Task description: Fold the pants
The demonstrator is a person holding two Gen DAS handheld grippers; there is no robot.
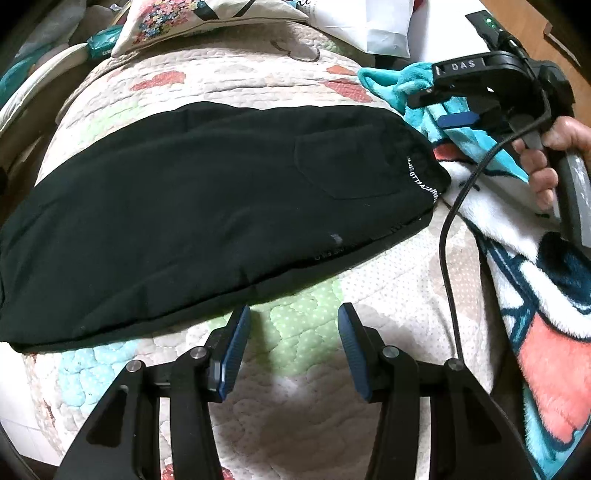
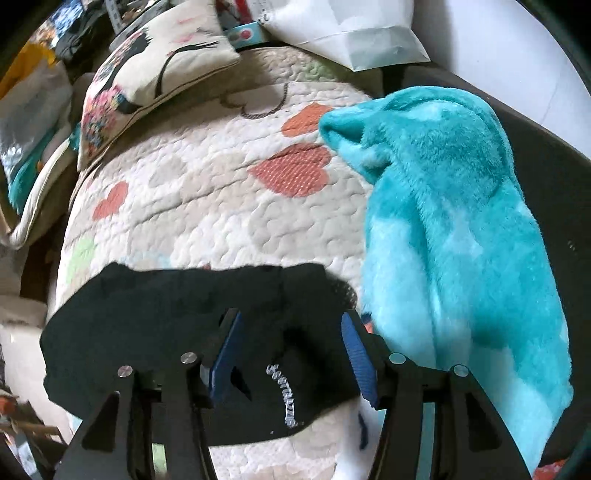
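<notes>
Black pants (image 1: pixel 192 214) lie folded lengthwise across a quilted bedspread (image 1: pixel 295 332), waistband with white lettering at the right end. My left gripper (image 1: pixel 293 321) is open and empty, just in front of the pants' near edge. My right gripper (image 1: pixel 458 110) shows in the left wrist view, hovering by the waistband end. In the right wrist view, the right gripper (image 2: pixel 291 332) is open above the waistband end of the pants (image 2: pixel 166 314), holding nothing.
A teal fleece blanket (image 2: pixel 450 236) lies bunched at the right of the pants. A printed pillow (image 2: pixel 155 81) and a white paper bag (image 2: pixel 351 33) sit at the far side of the bed. A black cable (image 1: pixel 448 258) hangs from the right gripper.
</notes>
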